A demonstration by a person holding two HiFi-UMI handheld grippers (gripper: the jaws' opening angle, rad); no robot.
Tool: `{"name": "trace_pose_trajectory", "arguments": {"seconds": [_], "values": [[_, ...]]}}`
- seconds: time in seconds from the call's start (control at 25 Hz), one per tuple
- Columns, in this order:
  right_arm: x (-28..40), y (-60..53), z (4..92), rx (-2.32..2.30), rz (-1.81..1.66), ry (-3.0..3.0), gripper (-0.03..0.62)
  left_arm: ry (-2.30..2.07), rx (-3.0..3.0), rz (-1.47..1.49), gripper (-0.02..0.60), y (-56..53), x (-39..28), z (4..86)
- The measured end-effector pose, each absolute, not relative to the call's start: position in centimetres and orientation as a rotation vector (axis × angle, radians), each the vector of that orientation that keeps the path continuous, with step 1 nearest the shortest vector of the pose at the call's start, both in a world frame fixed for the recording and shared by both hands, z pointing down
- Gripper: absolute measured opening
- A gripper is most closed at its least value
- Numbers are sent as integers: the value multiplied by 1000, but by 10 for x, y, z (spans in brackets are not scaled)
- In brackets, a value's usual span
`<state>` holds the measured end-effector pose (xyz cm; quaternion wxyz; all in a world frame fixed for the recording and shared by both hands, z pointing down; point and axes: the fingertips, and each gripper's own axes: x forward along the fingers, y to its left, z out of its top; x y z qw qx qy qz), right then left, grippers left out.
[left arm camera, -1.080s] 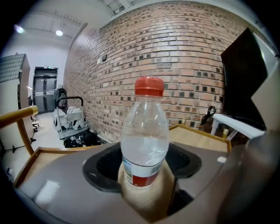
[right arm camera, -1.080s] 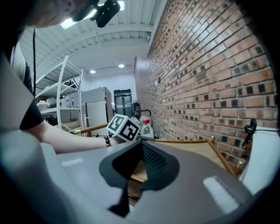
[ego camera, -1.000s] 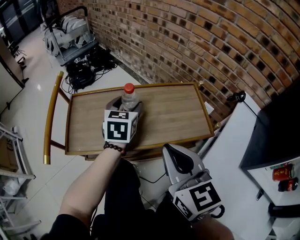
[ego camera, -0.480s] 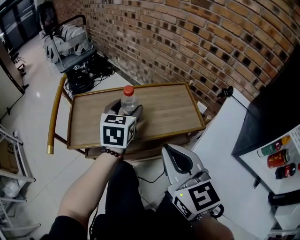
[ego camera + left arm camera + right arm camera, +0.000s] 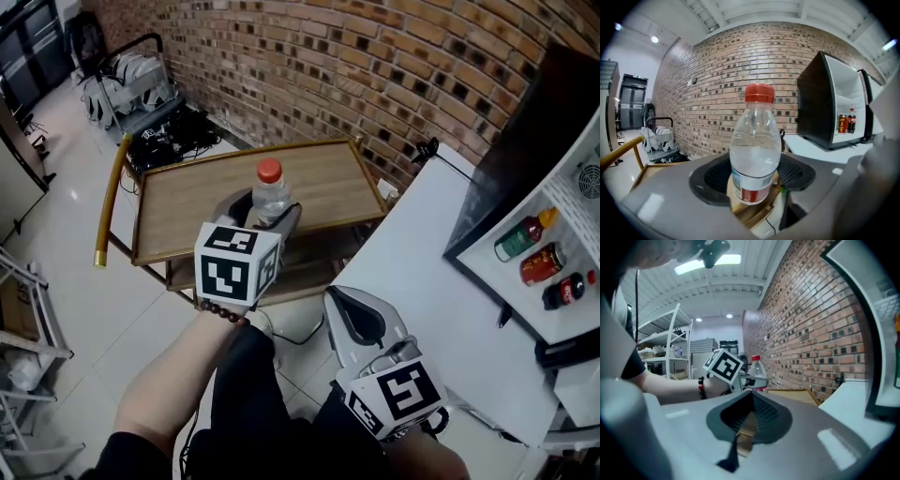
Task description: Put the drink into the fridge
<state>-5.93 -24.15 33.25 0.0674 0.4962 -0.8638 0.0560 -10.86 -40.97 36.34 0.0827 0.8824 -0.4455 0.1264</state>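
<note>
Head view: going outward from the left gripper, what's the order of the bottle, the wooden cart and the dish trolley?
1. bottle: upright between the jaws of the left gripper.
2. wooden cart: just beyond and below the bottle.
3. dish trolley: far off, in the top left corner.

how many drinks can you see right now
4. A water bottle is clamped in the left gripper. Three stand inside the open fridge: a green bottle, a red can and a dark bottle. More may be hidden.
</note>
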Motion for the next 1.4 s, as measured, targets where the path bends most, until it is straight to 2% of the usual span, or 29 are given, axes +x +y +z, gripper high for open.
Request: {"name": "trace_pose_trajectory", "arguments": {"seconds": [0.88,1.4], "values": [[52,-59,300,1801,65,-2486,0,-836,2926,345,313,-188,64,293],[94,38,305,1871,76,-2460,0,-643,2972,355,311,-72,127,287]]}}
